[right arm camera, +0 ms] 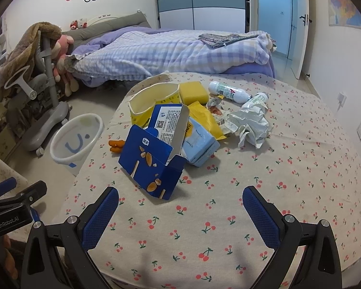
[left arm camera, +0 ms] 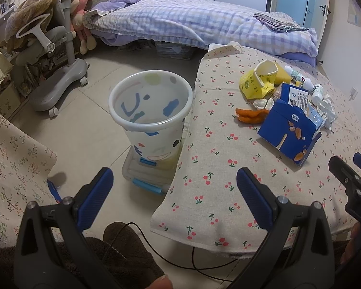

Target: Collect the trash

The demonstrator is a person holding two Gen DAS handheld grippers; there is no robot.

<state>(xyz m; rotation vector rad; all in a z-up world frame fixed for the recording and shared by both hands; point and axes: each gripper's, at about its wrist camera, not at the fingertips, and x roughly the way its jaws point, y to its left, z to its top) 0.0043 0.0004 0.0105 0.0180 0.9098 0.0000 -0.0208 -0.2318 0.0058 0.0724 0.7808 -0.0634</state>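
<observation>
A pile of trash lies on the cherry-print table [right arm camera: 228, 216]: an opened blue carton [right arm camera: 151, 166] nearest me, a torn yellow paper cup [right arm camera: 154, 101], a yellow sponge [right arm camera: 193, 92], crumpled white paper [right arm camera: 252, 125], two white bottles [right arm camera: 228, 91], a pale blue pack [right arm camera: 199, 144] and orange peel [right arm camera: 115, 145]. The blue carton [left arm camera: 288, 134] also shows in the left wrist view. A white patterned trash bin [left arm camera: 151, 110] stands empty on the floor left of the table. My left gripper [left arm camera: 175, 197] is open, empty, above the table's left edge. My right gripper [right arm camera: 180, 216] is open, empty, just short of the carton.
The bin stands on a clear plastic box [left arm camera: 146, 175]. A grey wheeled chair [left arm camera: 57, 72] with a blanket stands at the left. A bed [left arm camera: 180, 21] with a purple checked quilt lies behind the table. A black cable [left arm camera: 195, 252] hangs at the table's near edge.
</observation>
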